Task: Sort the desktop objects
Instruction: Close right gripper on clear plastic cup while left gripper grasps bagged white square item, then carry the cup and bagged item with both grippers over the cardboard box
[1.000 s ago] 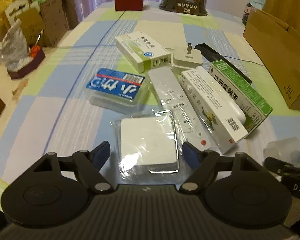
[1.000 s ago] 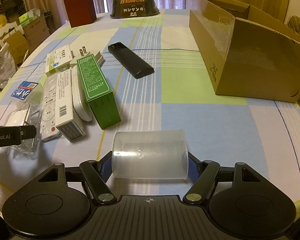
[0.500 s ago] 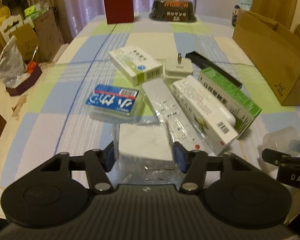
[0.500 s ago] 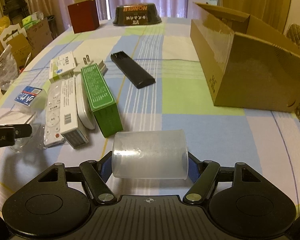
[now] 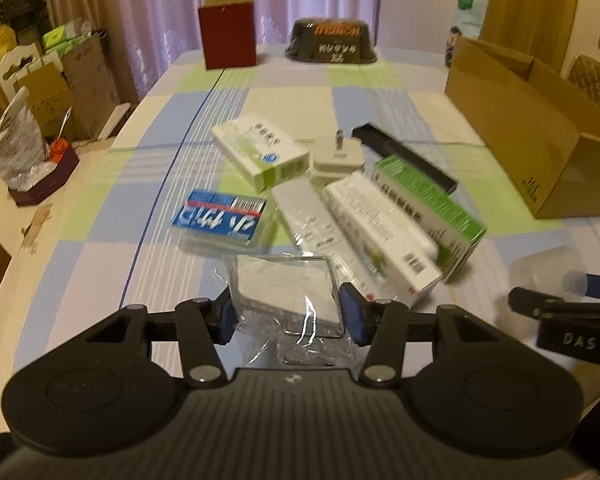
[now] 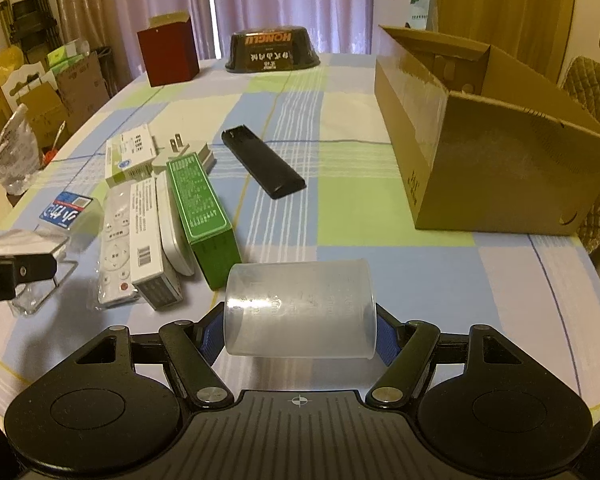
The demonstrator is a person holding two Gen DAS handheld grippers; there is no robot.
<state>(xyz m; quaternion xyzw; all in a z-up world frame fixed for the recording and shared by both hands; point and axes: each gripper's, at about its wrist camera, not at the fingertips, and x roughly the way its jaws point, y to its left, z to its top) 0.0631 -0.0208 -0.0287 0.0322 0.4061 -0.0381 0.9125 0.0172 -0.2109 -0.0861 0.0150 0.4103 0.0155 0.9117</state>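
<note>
A plastic-wrapped white box is clamped in the left gripper above the checked tablecloth, while the right gripper grips a translucent cup on its side, near the open cardboard box

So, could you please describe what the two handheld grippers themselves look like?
Both are matte black plastic. The left gripper and the right gripper each have two rounded lobes, a ribbed centre, silver pivot pins and blue finger pads. White lettering marks their sides. No cables or sleeves show.
</note>
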